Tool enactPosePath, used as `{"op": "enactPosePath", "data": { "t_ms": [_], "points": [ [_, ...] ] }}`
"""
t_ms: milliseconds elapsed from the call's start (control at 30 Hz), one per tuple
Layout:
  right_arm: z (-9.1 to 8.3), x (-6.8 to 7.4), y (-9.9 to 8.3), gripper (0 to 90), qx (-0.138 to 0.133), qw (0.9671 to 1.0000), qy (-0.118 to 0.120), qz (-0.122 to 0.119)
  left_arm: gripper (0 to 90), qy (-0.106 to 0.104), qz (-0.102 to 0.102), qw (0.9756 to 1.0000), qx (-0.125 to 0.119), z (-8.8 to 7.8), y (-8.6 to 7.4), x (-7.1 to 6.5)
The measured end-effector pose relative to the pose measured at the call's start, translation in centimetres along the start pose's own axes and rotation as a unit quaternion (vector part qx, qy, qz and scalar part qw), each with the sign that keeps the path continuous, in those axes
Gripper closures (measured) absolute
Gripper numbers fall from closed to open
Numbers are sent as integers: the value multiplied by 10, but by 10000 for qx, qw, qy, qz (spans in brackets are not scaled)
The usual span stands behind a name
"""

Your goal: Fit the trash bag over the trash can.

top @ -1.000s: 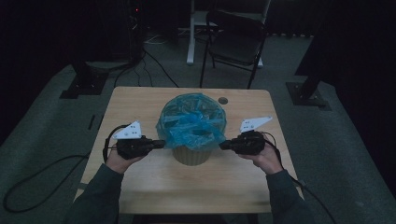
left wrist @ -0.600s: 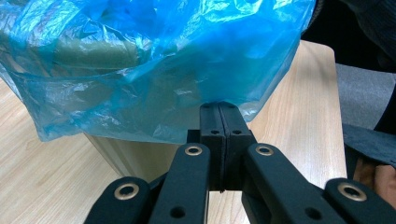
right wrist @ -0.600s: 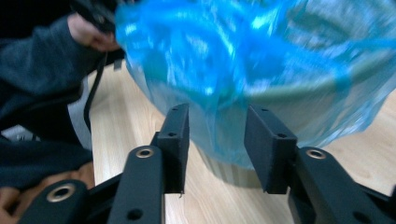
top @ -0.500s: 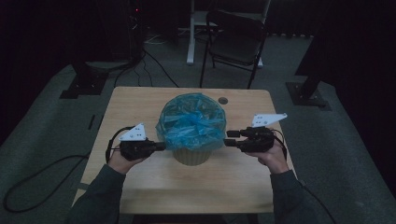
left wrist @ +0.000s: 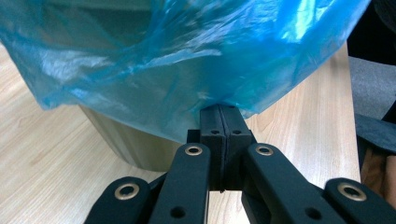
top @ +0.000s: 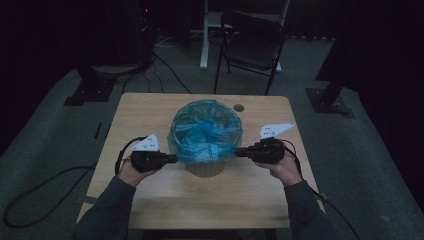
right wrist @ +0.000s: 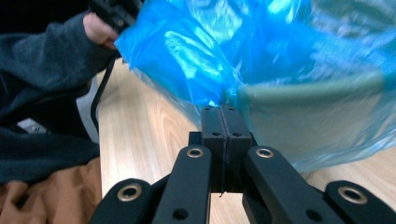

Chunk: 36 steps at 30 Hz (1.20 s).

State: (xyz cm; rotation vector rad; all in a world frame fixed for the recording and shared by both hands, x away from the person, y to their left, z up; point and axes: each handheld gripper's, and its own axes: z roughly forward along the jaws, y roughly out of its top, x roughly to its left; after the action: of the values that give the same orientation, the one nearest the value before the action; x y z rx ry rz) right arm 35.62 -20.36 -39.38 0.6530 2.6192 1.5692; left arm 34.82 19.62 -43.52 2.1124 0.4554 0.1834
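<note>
L gripper (top: 172, 159) clamped on blue bag (top: 205, 131) edge, jaws together. R gripper (top: 239, 152) just closed, pinching bag opposite side. Bin (top: 205, 169) on table (top: 150, 110).

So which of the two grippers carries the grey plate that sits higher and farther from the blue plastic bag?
The right gripper: its plate juts up and outward; the left gripper plate lies nearer the blue plastic bag.

One blue bag (top: 205, 131), one bin (top: 205, 169), two grippers (top: 171, 159) (top: 240, 152), one chair (top: 252, 40).
</note>
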Motion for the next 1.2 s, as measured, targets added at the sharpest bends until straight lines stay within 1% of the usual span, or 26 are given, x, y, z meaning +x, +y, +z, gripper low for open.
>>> {"op": "enactPosePath", "data": {
  "t_ms": [67, 100, 133, 167, 200, 267, 300, 433, 500, 633, 700, 733, 767, 800, 833, 867, 900, 933, 1000, 1067, 1100, 1133, 1167, 1200],
  "points": [
    [4, -2, -4, 900, 171, 9998, 79, -11, 899, 8, -34, 10000, 15, 1, -2, 1],
    [4, -2, -4, 900, 171, 9998, 79, -11, 899, 8, -34, 10000, 15, 1, -2, 1],
    [7, -2, -6, 900, 270, 9995, 134, -30, 899, 7, -43, 10000, 57, 2, -3, 2],
    [11, -2, -10, 900, 470, 9988, 109, -63, 899, 7, -43, 10000, 57, 2, -3, 2],
    [16, -2, -12, 900, 647, 9978, 72, -81, 899, 17, -64, 9999, 111, 4, -5, 2],
    [19, -3, -15, 900, 759, 9971, 34, -55, 899, 40, -110, 9998, 160, 5, -8, 4],
    [21, -4, -16, 900, 854, 9963, -66, -4, 899, 48, -125, 9998, 174, 5, -9, 5],
    [20, -11, -18, 900, 910, 9955, -215, 157, 899, 96, -220, 9995, 202, 5, -12, 9],
    [19, -14, -20, 900, 921, 9953, -229, 217, 899, 125, -263, 9993, 233, 5, -14, 11],
    [17, -17, -25, 900, 984, 9944, -286, 277, 898, 148, -350, 9990, 217, 4, -17, 14],
    [17, -17, -25, 900, 984, 9943, -284, 282, 898, 188, -382, 9989, 198, 2, -17, 15],
    [13, -18, -24, 862, 894, 9953, -235, 270, 880, 259, -402, 9987, 187, 0, -17, 15],
    [10, -17, -23, 813, 809, 9963, -152, 241, 831, 300, -437, 9985, 150, -2, -17, 14],
    [7, -17, -22, 759, 718, 9971, -121, 222, 796, 302, -435, 9985, 112, -4, -18, 14],
    [7, -17, -22, 759, 718, 9971, -121, 222, 773, 302, -435, 9985, 112, -4, -18, 14],
    [3, -16, -21, 729, 659, 9975, -150, 200, 773, 308, -407, 9987, 49, -8, -18, 13],
    [-1, -15, -19, 701, 593, 9979, -169, 184, 753, 308, -407, 9987, 49, -8, -18, 13],
    [-7, -14, -17, 661, 501, 9983, -240, 162, 733, 322, -403, 9986, -73, -15, -17, 13],
    [-13, -15, -15, 641, 382, 9986, -320, 188, 719, 343, -399, 9985, -155, -20, -16, 13],
    [-19, -16, -14, 624, 257, 9989, -336, 216, 710, 383, -408, 9981, -240, -25, -14, 13],
    [-19, -16, -14, 624, 257, 9989, -336, 216, 709, 383, -408, 9981, -240, -25, -14, 13],
    [-21, -17, -13, 624, 199, 9989, -361, 236, 709, 383, -408, 9981, -240, -25, -14, 13],
    [-26, -19, -12, 608, 71, 9989, -371, 271, 702, 421, -411, 9977, -338, -29, -11, 14],
    [-28, -19, -12, 602, 25, 9988, -389, 286, 699, 442, -402, 9974, -402, -31, -8, 15]
  ]
}}
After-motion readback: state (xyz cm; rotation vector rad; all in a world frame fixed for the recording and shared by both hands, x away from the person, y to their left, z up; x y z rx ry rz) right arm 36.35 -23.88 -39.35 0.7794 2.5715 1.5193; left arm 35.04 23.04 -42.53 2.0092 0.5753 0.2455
